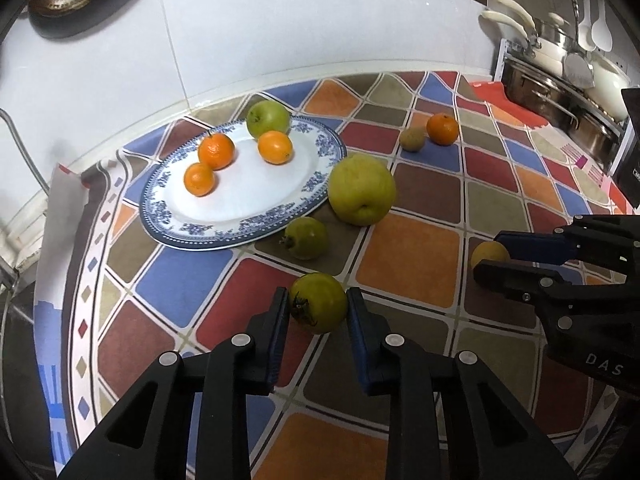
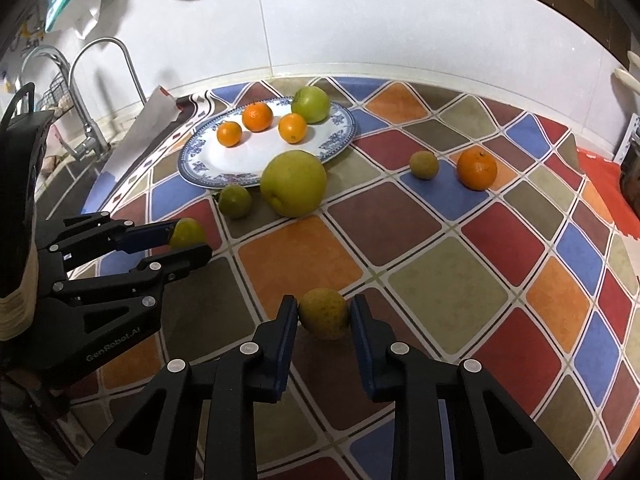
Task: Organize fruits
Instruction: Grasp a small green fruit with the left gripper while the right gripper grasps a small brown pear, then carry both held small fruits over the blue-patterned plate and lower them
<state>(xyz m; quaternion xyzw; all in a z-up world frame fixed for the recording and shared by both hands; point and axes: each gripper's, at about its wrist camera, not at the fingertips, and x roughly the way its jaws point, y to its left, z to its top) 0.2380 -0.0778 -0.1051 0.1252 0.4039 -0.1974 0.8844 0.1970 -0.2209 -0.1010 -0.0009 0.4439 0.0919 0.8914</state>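
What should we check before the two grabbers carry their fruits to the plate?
1. Left gripper around the small green fruit: ok, jaws sit on both sides of it.
2. Left jaws squeezing firmly: cannot tell.
3. Right gripper around the yellowish fruit: ok, it sits between the jaws.
4. Right jaws squeezing firmly: cannot tell.
5. Room on the plate: ok, its near half is bare; three oranges and a green apple sit at the far side.
6. Path to the plate: not ok, the big green apple stands by the plate's edge.
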